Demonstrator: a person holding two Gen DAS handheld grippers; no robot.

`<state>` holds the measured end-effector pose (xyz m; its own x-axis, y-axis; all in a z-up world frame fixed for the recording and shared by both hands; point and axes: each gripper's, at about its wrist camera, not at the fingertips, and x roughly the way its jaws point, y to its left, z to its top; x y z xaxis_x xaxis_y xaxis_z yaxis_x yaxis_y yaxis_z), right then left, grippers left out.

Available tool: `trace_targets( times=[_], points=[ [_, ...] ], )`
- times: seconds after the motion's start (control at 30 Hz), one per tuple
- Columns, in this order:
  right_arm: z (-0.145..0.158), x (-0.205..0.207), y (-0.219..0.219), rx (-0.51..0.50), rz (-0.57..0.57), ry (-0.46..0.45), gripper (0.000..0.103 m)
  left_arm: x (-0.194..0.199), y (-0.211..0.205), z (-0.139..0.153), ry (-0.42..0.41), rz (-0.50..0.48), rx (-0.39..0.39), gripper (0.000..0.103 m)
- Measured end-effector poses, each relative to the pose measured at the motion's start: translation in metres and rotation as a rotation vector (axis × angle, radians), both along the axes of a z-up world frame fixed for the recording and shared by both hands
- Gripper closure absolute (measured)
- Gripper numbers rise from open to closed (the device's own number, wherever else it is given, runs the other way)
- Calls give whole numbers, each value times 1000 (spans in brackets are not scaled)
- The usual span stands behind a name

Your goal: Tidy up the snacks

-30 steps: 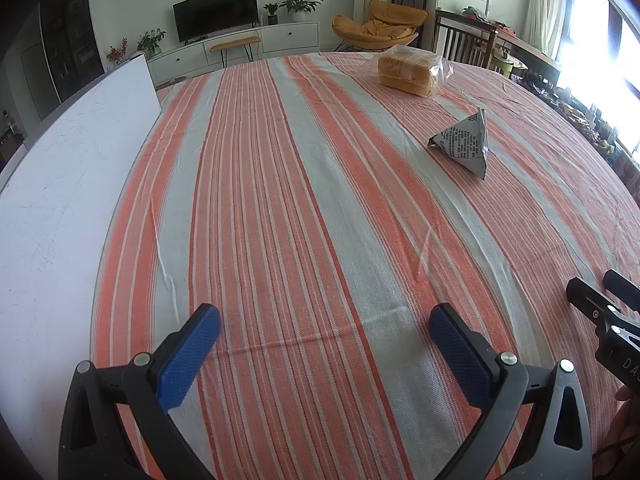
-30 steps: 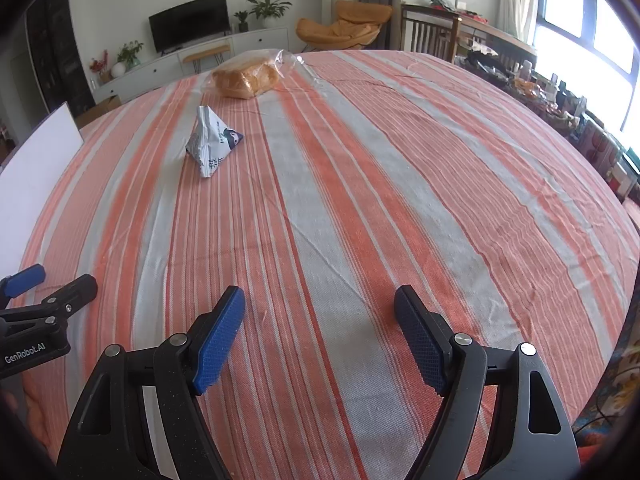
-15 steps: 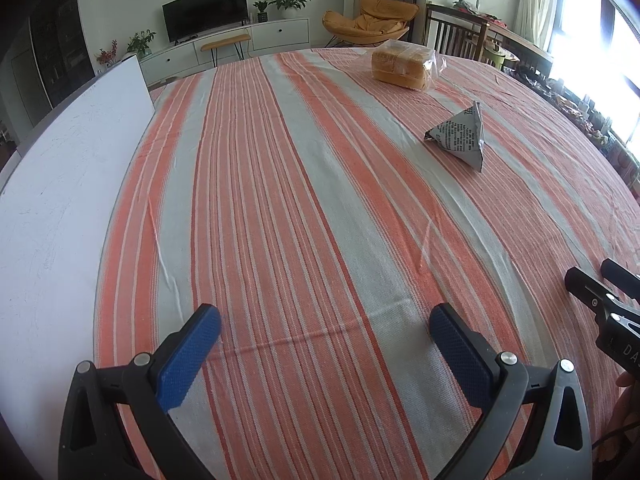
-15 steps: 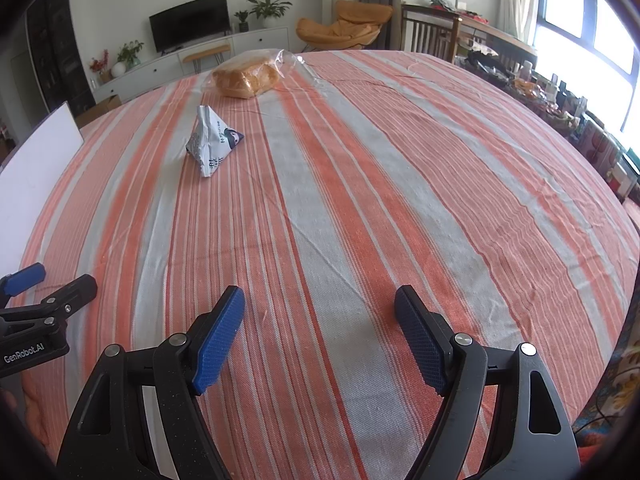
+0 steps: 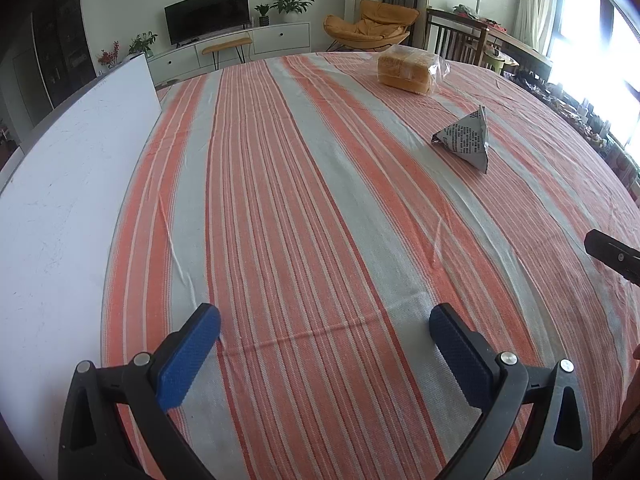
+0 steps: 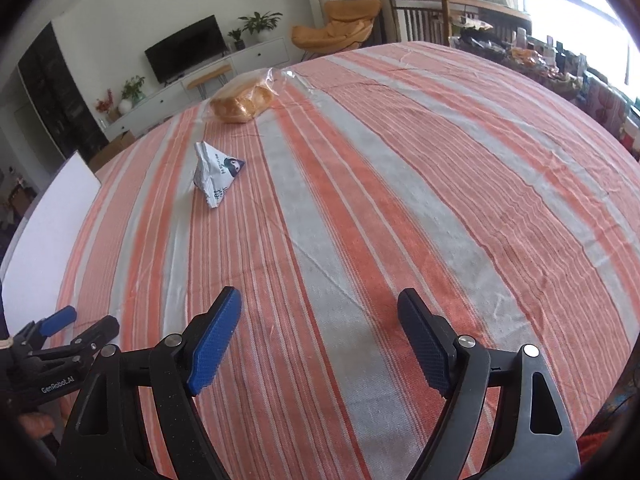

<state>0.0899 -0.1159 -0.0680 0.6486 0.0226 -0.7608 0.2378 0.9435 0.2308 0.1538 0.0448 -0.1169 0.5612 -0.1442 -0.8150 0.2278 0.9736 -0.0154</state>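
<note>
Jaws of the right gripper (image 6: 320, 312) stand wide with nothing between them, having just opened a little further; those of the left gripper (image 5: 325, 326) are equally spread and empty. Ahead of both, well apart, sits the pyramid snack packet (image 6: 216, 172), and beyond it the bagged bread loaf (image 6: 242, 103) on the striped counter (image 6: 440, 184). Reaching the packet probably calls for a low approach, pinching its upper seam. A white board (image 5: 68, 184) lies left; nothing blocks the path.

Bread bag (image 5: 408, 72) at table's (image 5: 320, 220) far side; triangular snack packet (image 5: 466, 140) nearer, apart; board (image 5: 60, 200) along left edge.
</note>
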Motion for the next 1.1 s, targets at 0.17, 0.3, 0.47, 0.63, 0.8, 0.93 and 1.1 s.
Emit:
trace_targets(
  times=[0.17,0.3,0.47,0.63,0.8,0.93,1.1],
  points=[
    [16,52,17,35,126,-1,20,0,0,0,0,0,0,0],
    [14,112,50,-7,277,39,20,0,0,0,0,0,0,0],
    [-11,159,72,-81,314,81,21,0,0,0,0,0,0,0],
    [-10,158,64,-103,310,29,56,0,0,0,0,1,0,0],
    [0,134,32,-113,284,28,86,0,0,0,0,1,-1,0],
    [6,107,2,-153,232,28,88,0,0,0,0,1,-1,0],
    [17,73,-27,-184,131,-19,88,0,0,0,0,1,-1,0]
  ],
)
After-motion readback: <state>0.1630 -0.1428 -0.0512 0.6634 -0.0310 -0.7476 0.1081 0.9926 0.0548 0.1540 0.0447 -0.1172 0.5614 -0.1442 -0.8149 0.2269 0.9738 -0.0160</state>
